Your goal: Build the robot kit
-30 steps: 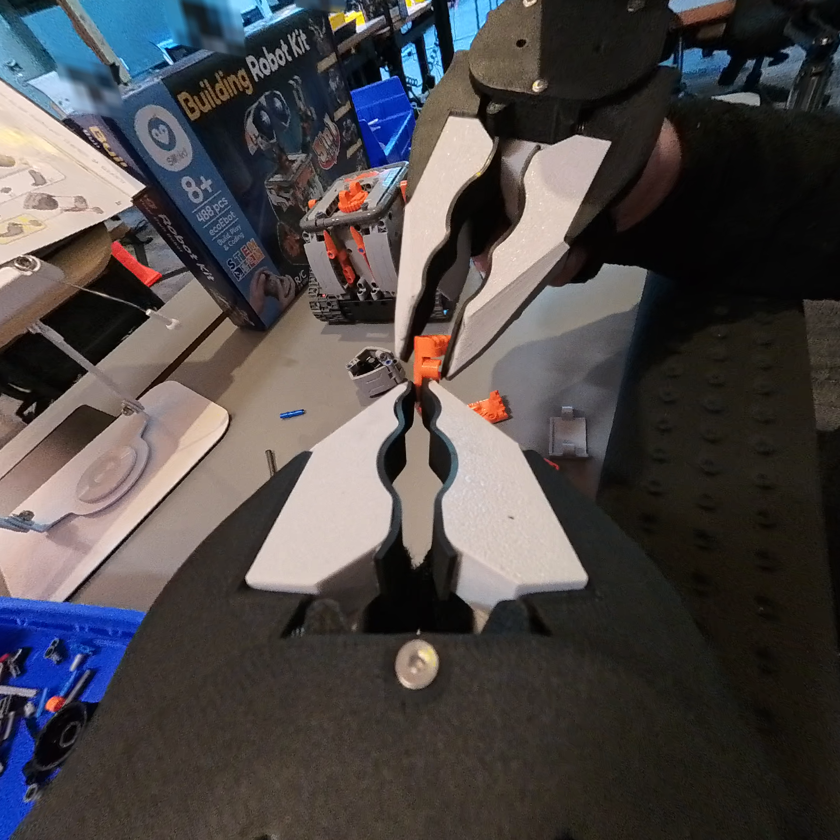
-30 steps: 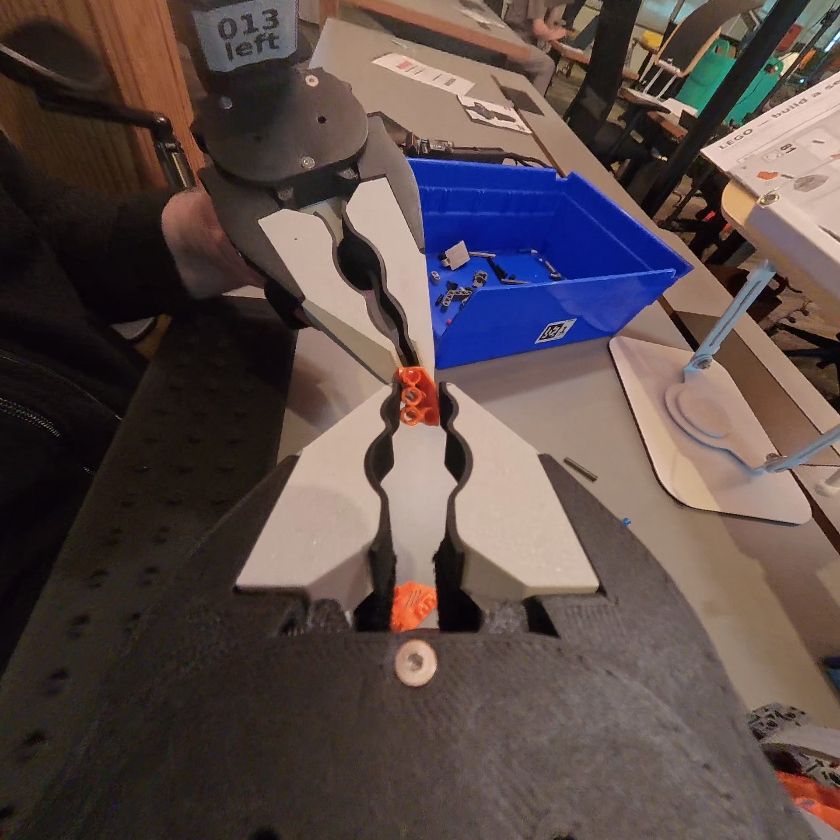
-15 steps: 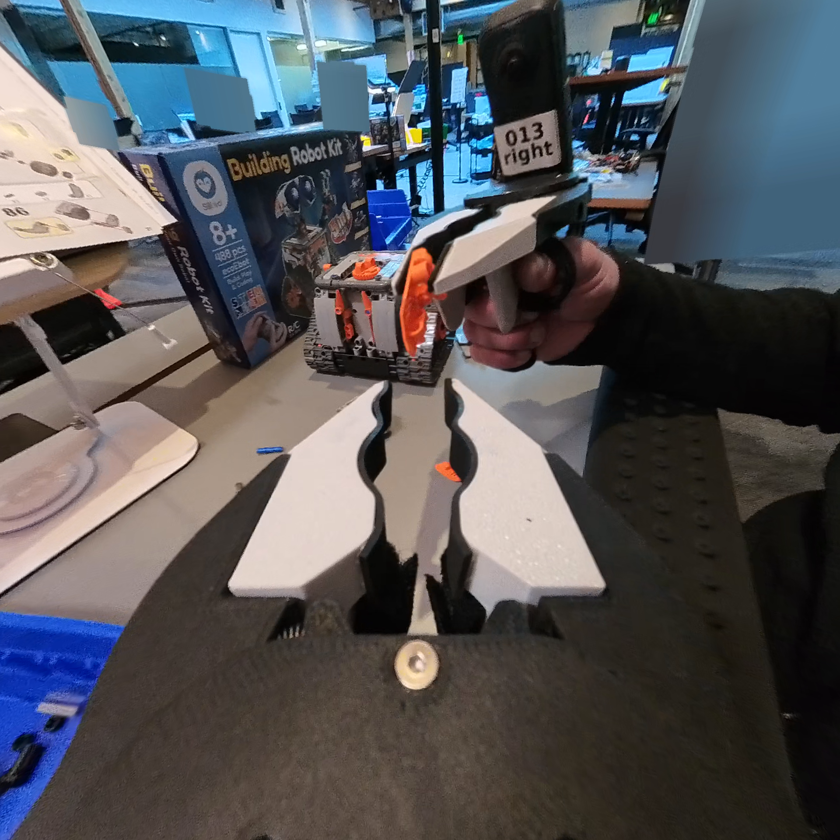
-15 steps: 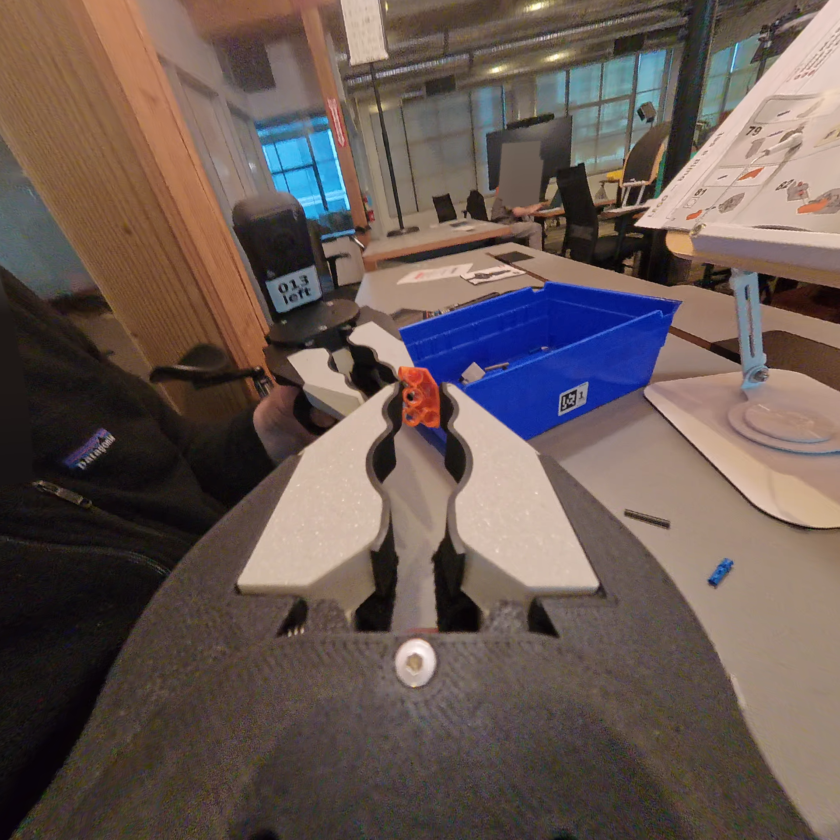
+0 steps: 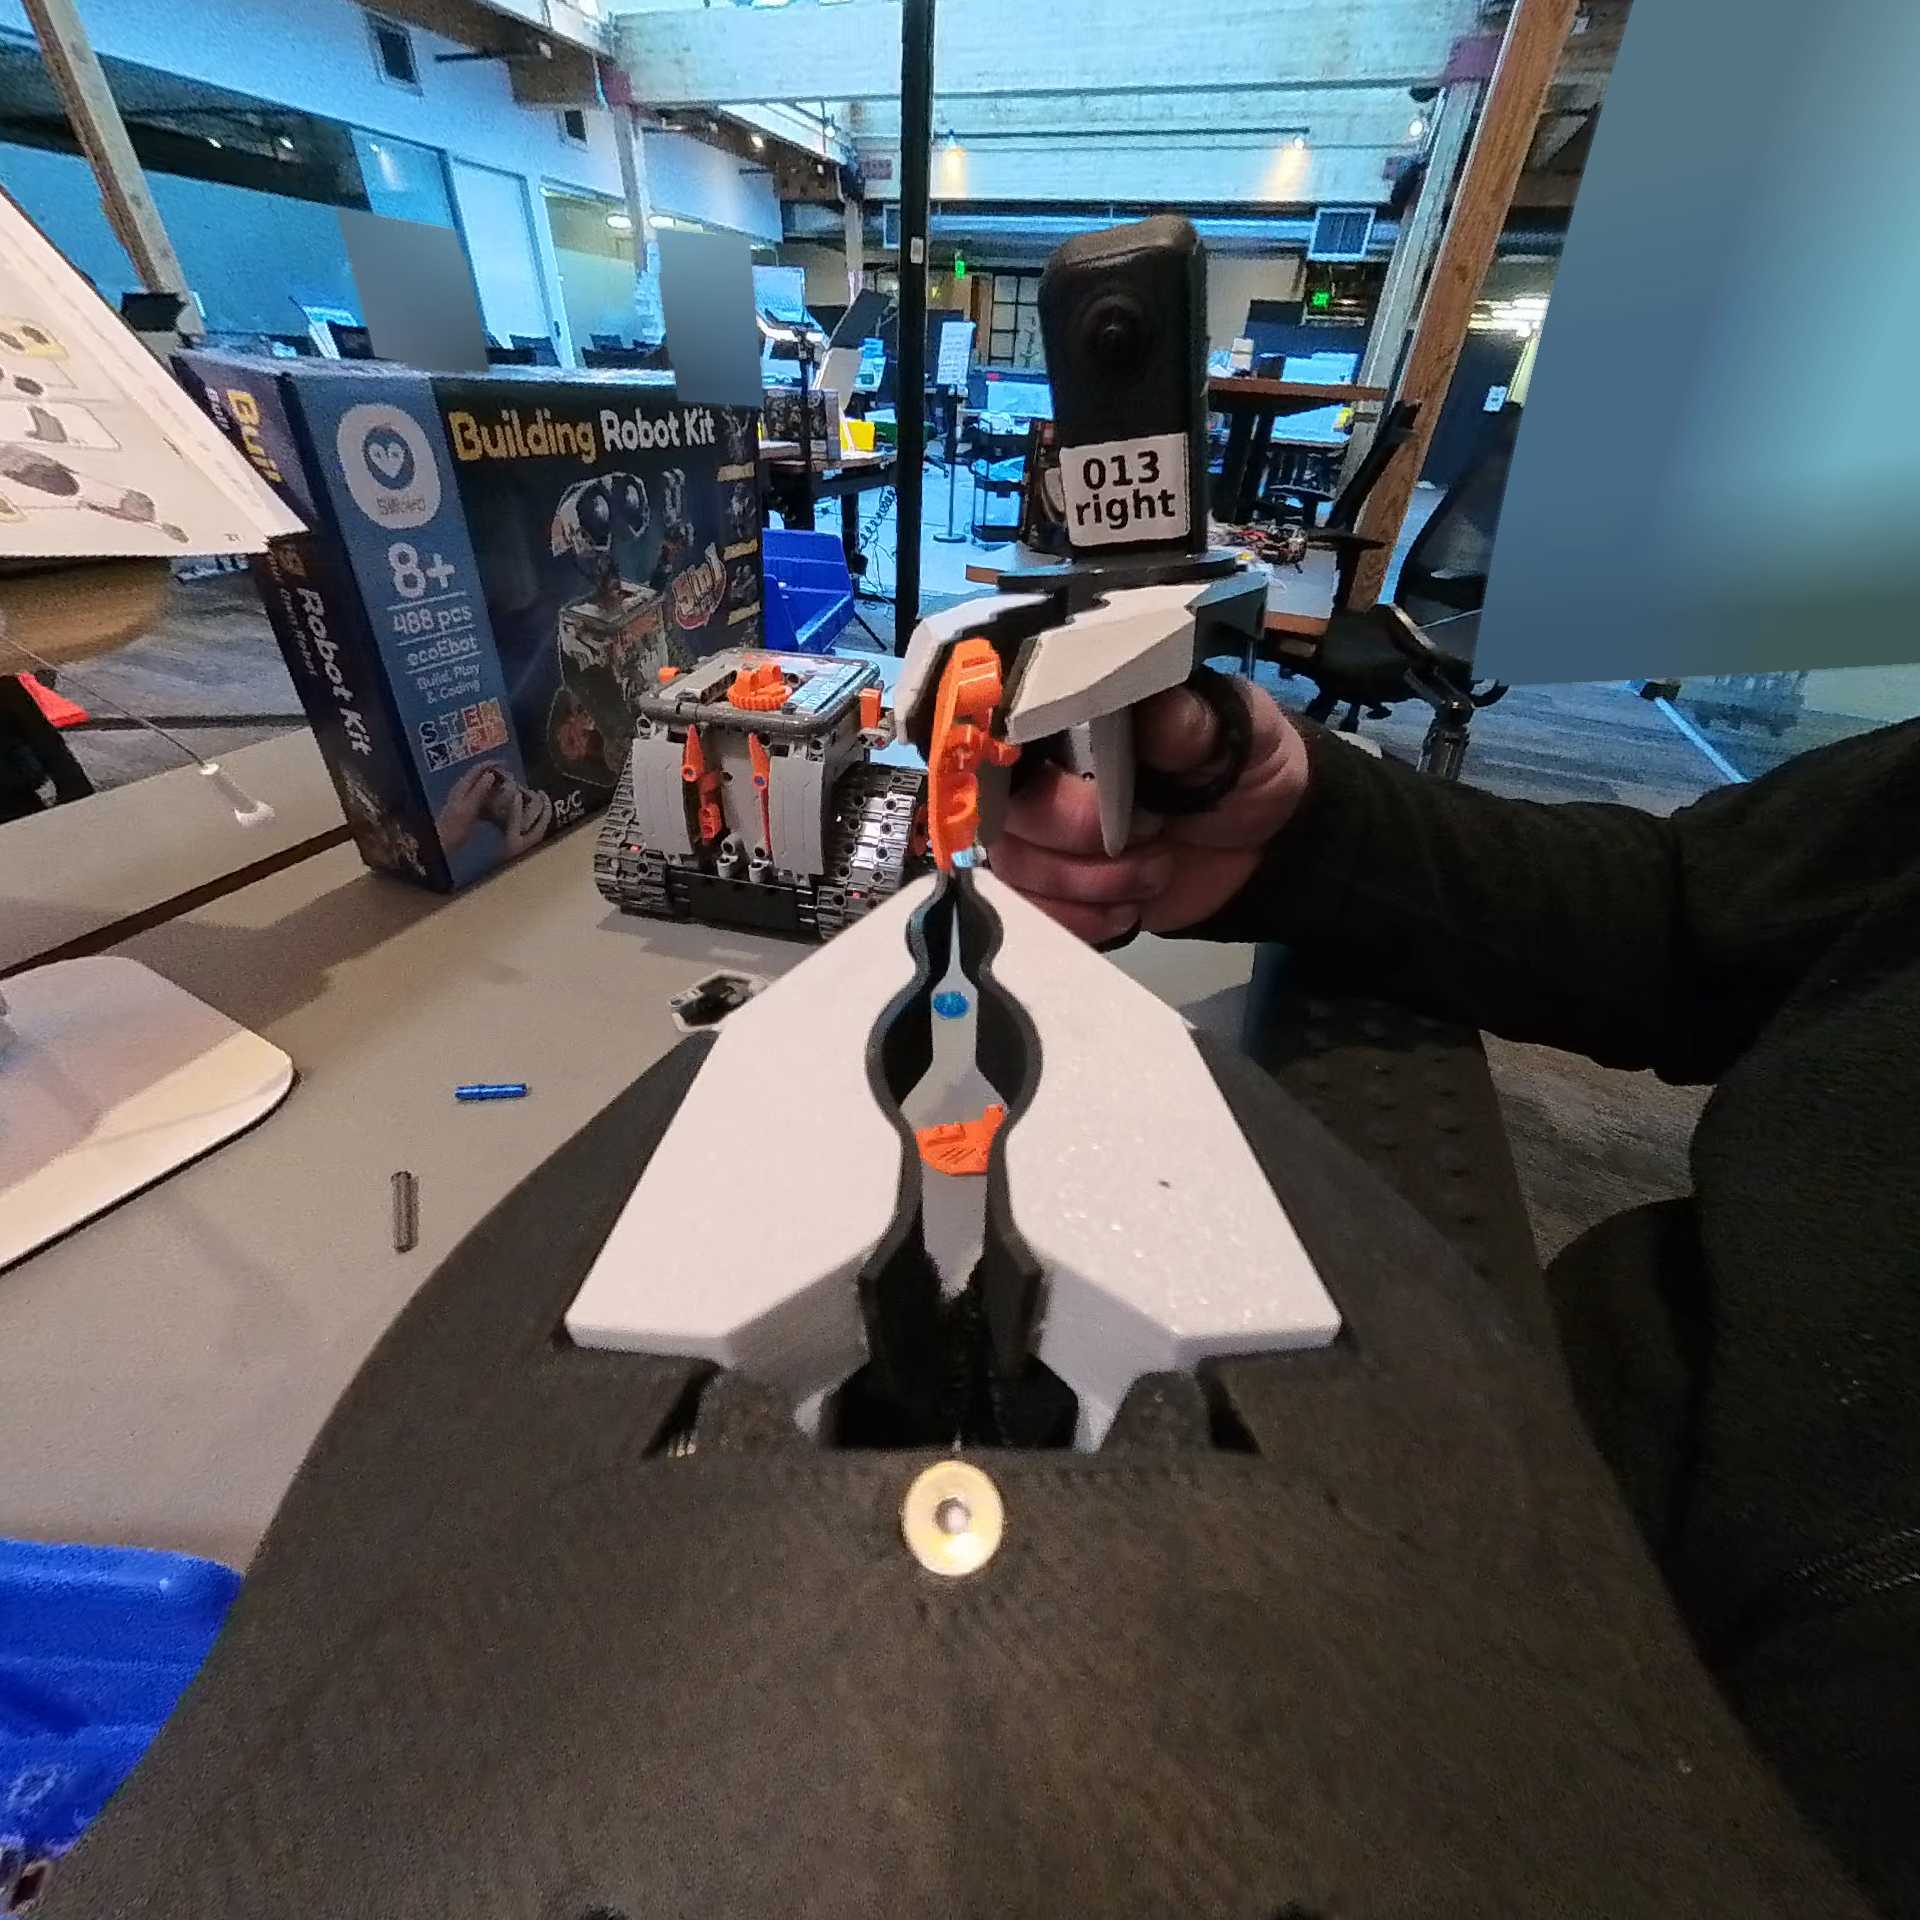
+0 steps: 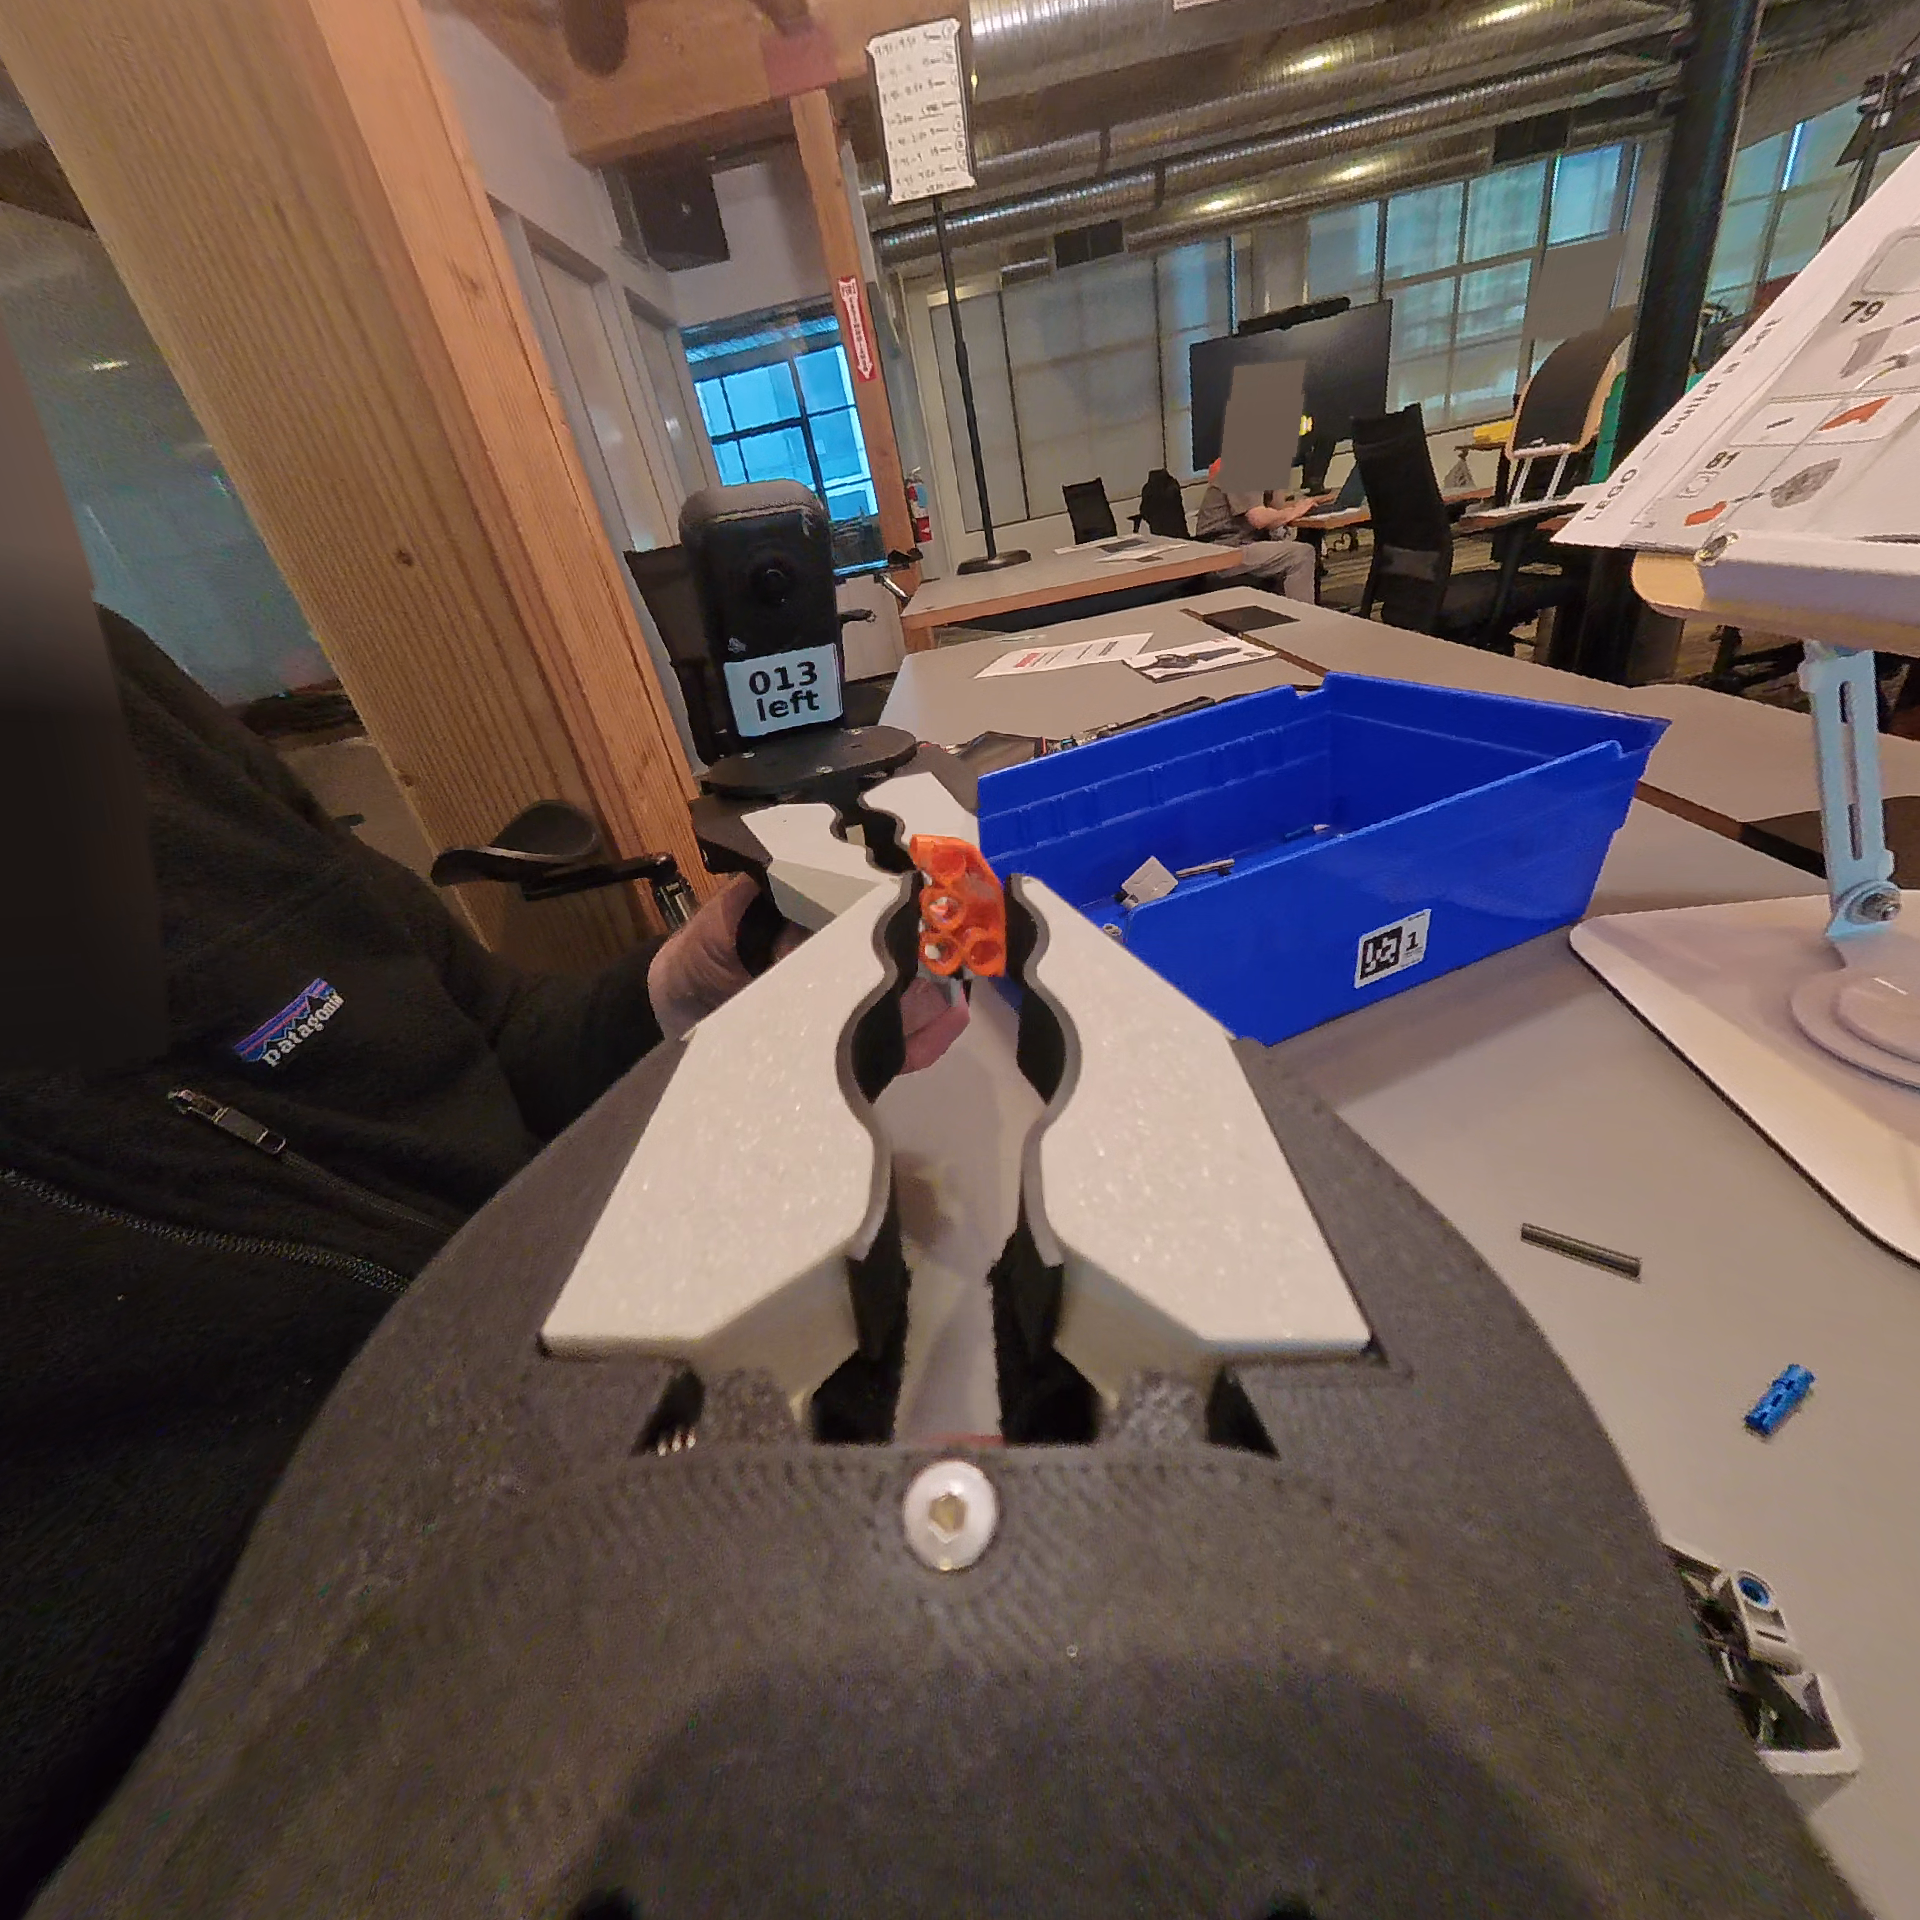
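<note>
My right gripper [image 6: 961, 902] is shut on an orange brick piece with round holes [image 6: 958, 920] and holds it up above the table. In the left wrist view this gripper [image 5: 987, 675] is held by a hand, and the orange piece [image 5: 961, 748] hangs down from its tips. My left gripper [image 5: 956, 891] sits just below it with the jaws closed at the tips. The tips pinch a small grey pin [image 5: 966, 857] at the orange piece's lower end. In the right wrist view the left gripper [image 6: 883, 831] is right behind the orange piece, its tips hidden.
A tracked grey and orange robot model [image 5: 758, 790] and its kit box [image 5: 499, 603] stand at the back. A blue pin [image 5: 490, 1091], a dark pin [image 5: 403, 1210] and a loose orange part [image 5: 961, 1143] lie on the table. A blue bin [image 6: 1299, 831] and a white stand base [image 6: 1766, 1039] are on the right. Both grippers' tips are close together, under 4 cm apart.
Both grippers rose from the table. My left gripper let go of the orange piece and opened, then closed and came up under the piece held by my right gripper.
</note>
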